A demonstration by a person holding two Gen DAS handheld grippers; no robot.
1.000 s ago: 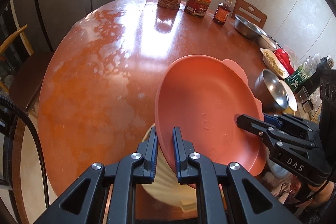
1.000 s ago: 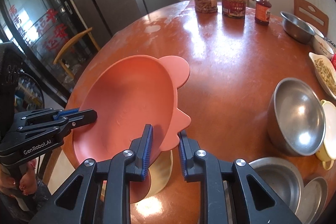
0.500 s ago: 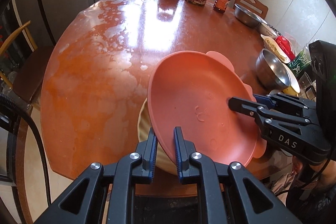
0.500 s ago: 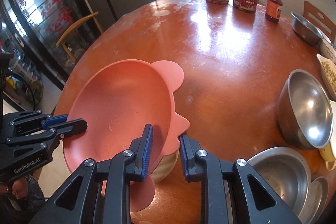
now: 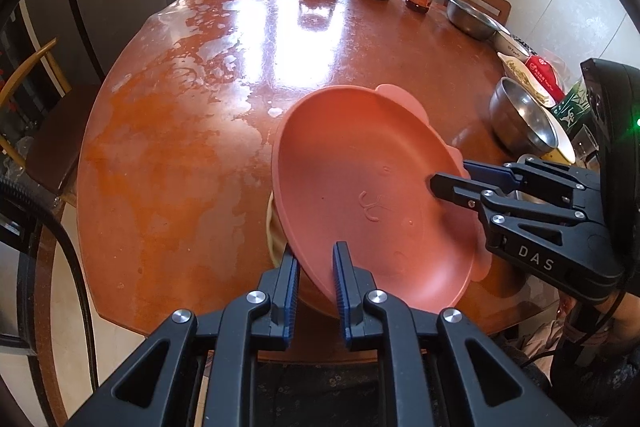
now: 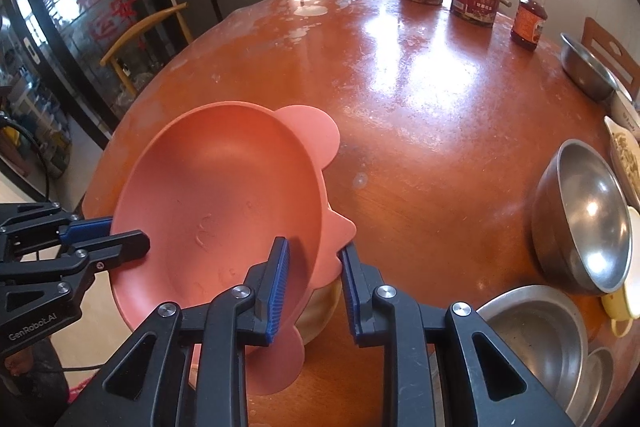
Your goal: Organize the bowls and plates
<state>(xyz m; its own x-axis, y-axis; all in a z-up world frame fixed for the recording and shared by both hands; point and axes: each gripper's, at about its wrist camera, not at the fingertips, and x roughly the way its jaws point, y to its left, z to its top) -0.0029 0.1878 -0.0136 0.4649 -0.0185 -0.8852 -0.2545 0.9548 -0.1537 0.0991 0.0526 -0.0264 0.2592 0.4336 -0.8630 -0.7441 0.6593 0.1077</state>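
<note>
- Left wrist view: the left gripper (image 5: 314, 255) has the near rim of the pink plate (image 5: 368, 179) between its jaws. They have just been easing apart a touch, yet the pads look pressed on the rim.
- The right gripper (image 5: 448, 177) pinches the same plate on the opposite rim, by one of its ear-shaped tabs.
- The pink plate hangs tilted directly over the cream plate (image 5: 274, 227), which peeks out beneath it. Whether the two touch I cannot tell.
- Step in hand, as I judge it: stacking the pink plate onto the cream plate.
- Next move calls for levelling the pink plate, centring it over the cream plate, lowering until it seats, then spreading both jaws.
- Steel bowls (image 6: 580, 223) wait to the right of the cream plate, likely next to sort.
</note>
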